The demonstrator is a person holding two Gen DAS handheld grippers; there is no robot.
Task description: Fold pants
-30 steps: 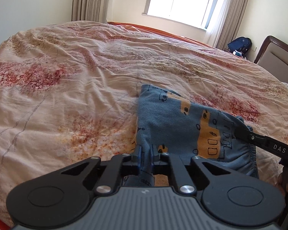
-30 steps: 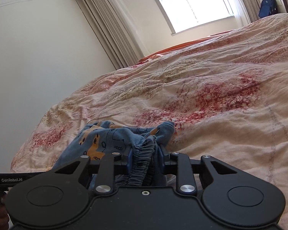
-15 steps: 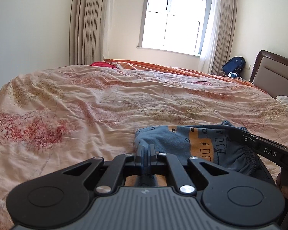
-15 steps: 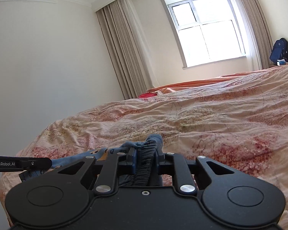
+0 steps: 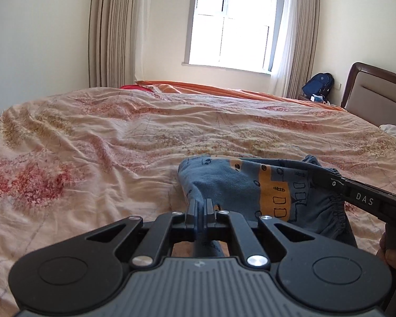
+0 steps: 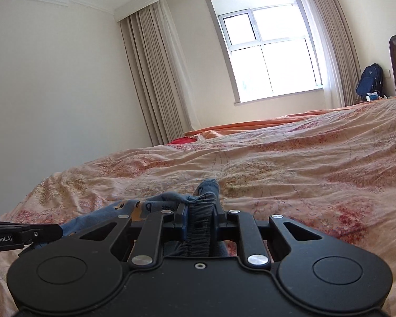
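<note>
The pants are small, blue with orange blocks and black drawings, bunched and lifted a little above the quilt. My left gripper is shut on a blue fold at the pants' near left edge. My right gripper is shut on the gathered elastic waistband. The right gripper also shows in the left wrist view, at the pants' right side. The left gripper shows in the right wrist view at the far left. The cloth hangs slack between the two grippers.
The bed has a wrinkled pink and cream floral quilt. An orange sheet lies along its far edge. A brown headboard stands at the right. A blue backpack sits beside the window and curtains.
Both grippers have risen and tilted up, lifting the pants off the quilt. The views now show more of the walls and window. Both grips have held.
</note>
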